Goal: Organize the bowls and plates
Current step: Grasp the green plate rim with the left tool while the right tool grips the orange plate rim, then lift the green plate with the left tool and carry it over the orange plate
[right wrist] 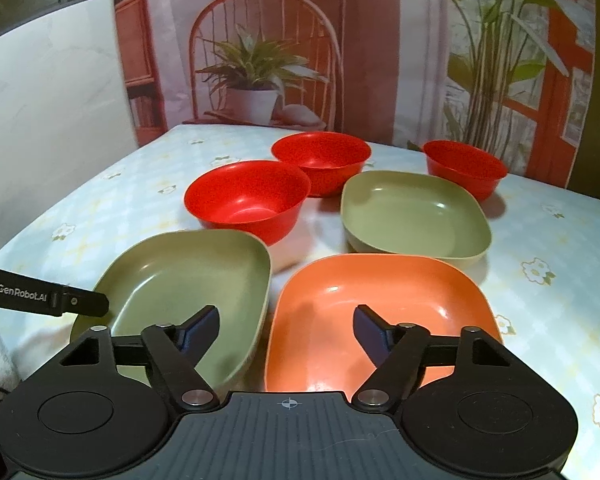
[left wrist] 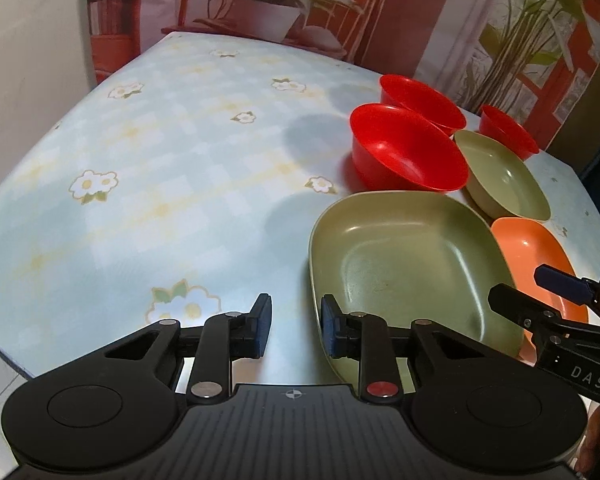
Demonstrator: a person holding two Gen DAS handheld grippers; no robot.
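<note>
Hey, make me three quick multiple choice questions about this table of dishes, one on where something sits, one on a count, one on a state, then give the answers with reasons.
1. Where is the orange plate relative to the near green plate, in the right wrist view?
A. Right of it
B. Stacked under it
C. Behind the bowls

2. How many red bowls are on the table?
A. One
B. Three
C. Five

3. What state are the red bowls in?
A. Upright and empty
B. Upside down
C. Nested together

Answers:
1 A, the two plates lie side by side.
2 B, near left, middle, far right.
3 A, their bare insides face up, each standing apart.
</note>
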